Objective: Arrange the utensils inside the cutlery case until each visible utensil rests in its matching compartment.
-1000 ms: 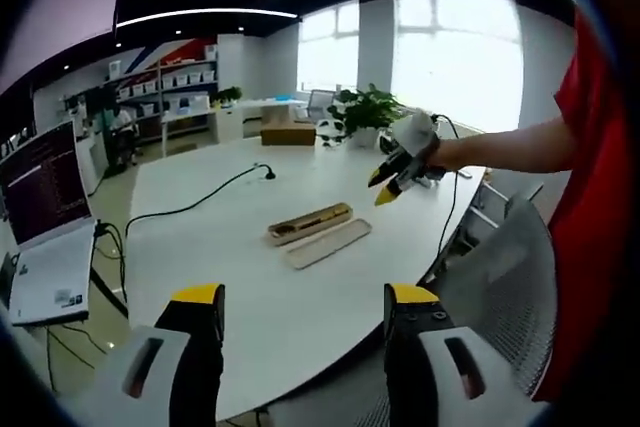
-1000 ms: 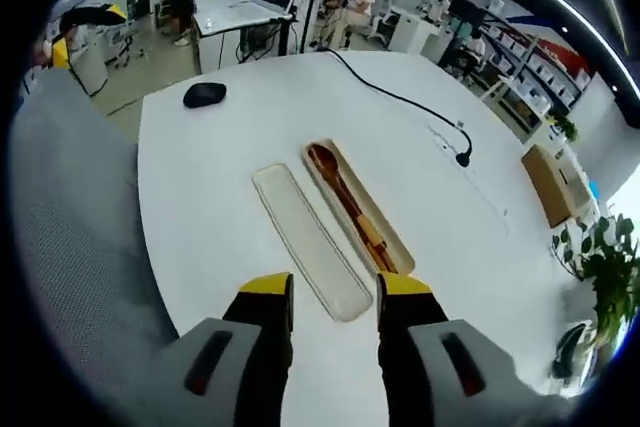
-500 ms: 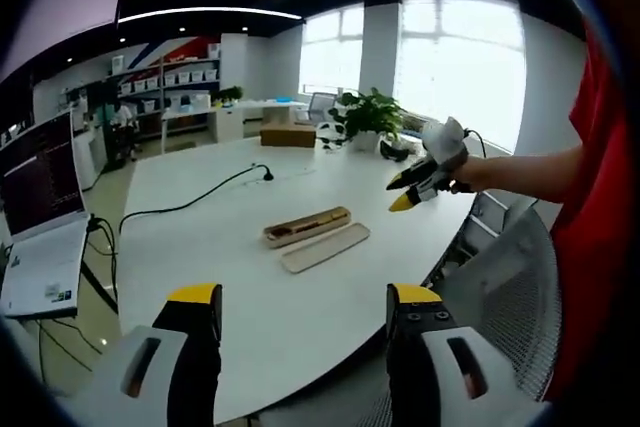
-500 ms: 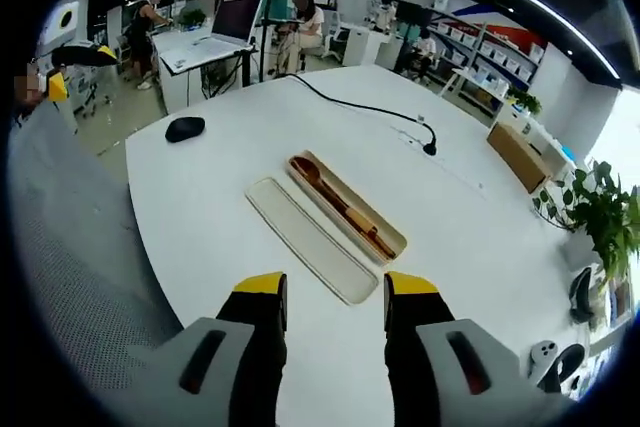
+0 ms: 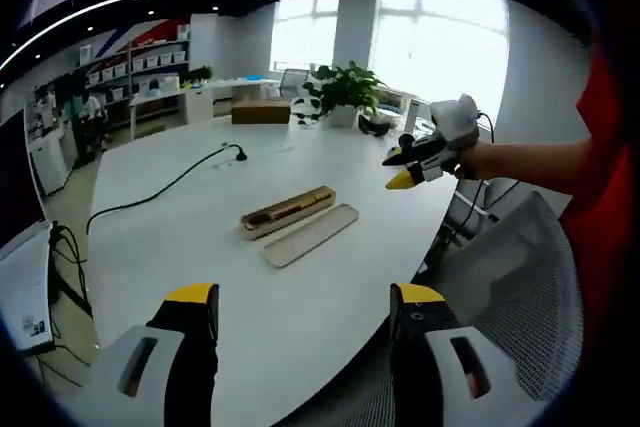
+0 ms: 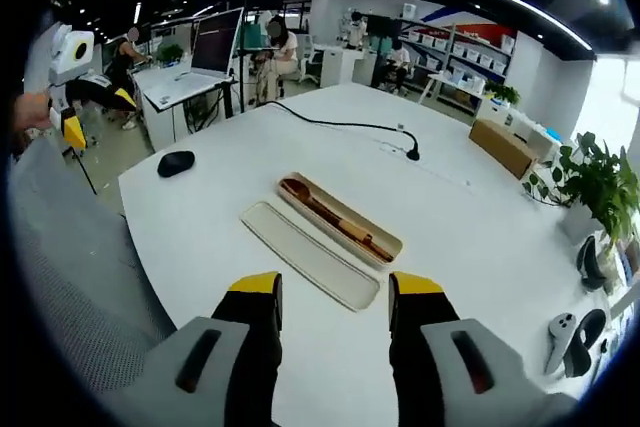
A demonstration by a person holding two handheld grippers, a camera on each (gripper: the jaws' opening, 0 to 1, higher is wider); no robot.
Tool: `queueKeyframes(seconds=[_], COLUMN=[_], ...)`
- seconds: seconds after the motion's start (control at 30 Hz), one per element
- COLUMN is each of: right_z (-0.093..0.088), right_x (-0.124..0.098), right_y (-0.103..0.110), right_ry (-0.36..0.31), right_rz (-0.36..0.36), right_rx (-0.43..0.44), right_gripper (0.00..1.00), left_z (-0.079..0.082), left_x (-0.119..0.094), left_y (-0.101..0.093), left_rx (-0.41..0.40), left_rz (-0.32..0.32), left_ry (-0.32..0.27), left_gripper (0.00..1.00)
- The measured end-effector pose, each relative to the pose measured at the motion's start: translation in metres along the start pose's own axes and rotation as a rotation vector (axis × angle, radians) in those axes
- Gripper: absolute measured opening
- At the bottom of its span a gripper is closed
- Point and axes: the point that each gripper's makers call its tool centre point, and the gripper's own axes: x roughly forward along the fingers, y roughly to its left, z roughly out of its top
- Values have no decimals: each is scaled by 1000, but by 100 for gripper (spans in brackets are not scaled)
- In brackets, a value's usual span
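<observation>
On a white office table (image 6: 200,207) the cutlery case (image 6: 340,231) lies open (no writing legible), both grippers' fingers wide, empty.

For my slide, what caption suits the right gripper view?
Open yellow-tipped right gripper above a white table, facing an open beige cutlery case with its lid alongside.
</observation>
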Motion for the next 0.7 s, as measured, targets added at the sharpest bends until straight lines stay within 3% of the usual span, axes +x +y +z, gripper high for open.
queueKeyframes(seconds=[0.07,0.23,0.27,0.33,0.4,0.43,0.57,0.63,0.7], right_z=[5,-2,-5,-12,-16,-19,-33,-35,-39], right_x=[-2,2,3,5,8,10,18,20,27], right_y=[-2,-5,-6,-7,-9,-8,-12,-14,-16], right_ry=[-25,10,18,41,44,43,65,64,60], right_rz=[-29,-12,-13,-5,-5,5,19,21,23], right_rx=[-51,-47,-49,-39,-27,-14,17,28,31], right_gripper=[41,48,48,49,48,49,52,54,55], left_z=[1,2,-3,-18,-18,-24,-38,-31,-32], left_x=[10,38,49,64,77,87,107,115,126], left_y=[6,17,19,22,23,27,37,38,38], left_rx=[-19,-63,-88,-221,-262,-291,-170,-132,-104], left_rz=[-13,-38,-49,-45,-57,-33,42,58,47], left_ry=[-2,-22,-14,29,-6,18,94,55,61], left_gripper=[73,73,72,71,71,71,69,68,69])
